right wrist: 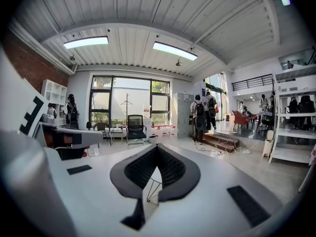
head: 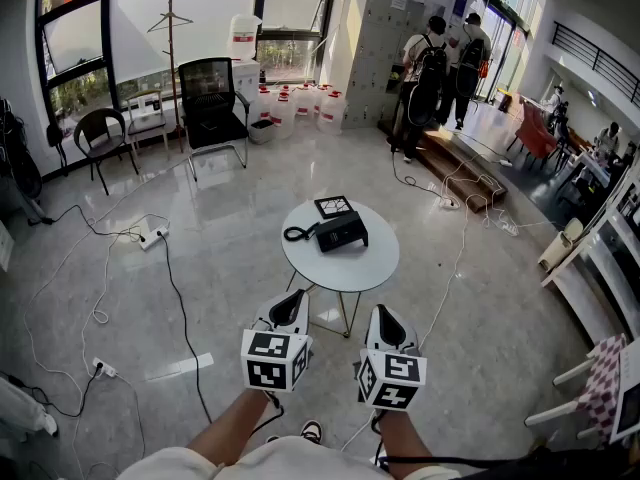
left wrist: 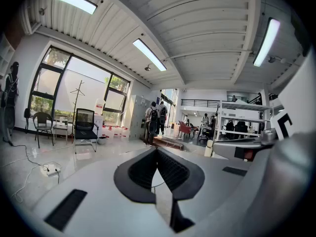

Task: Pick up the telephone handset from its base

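- Black telephone (head: 342, 232) sits in the middle of the round white table (head: 375, 268). The handset (head: 327, 235) looks down on it, though it's too small to really tell.
- Yep. Both forearms (head: 235, 428) are cut off below and stop short of the table's near edge, side by side, angled slightly down. Left gripper (head: 297, 296) and right gripper (head: 381, 312) are both pinched closed on nothing. In each gripper view, its own grey body blocks the tabletop.

A round white bench (head: 372, 266) stands on the glossy grey floor (head: 230, 208). Well beyond it, a black mesh office chair (head: 213, 98) stands beside white plastic jugs with red caps (head: 300, 103). A white power strip (head: 152, 236) lies to the left.
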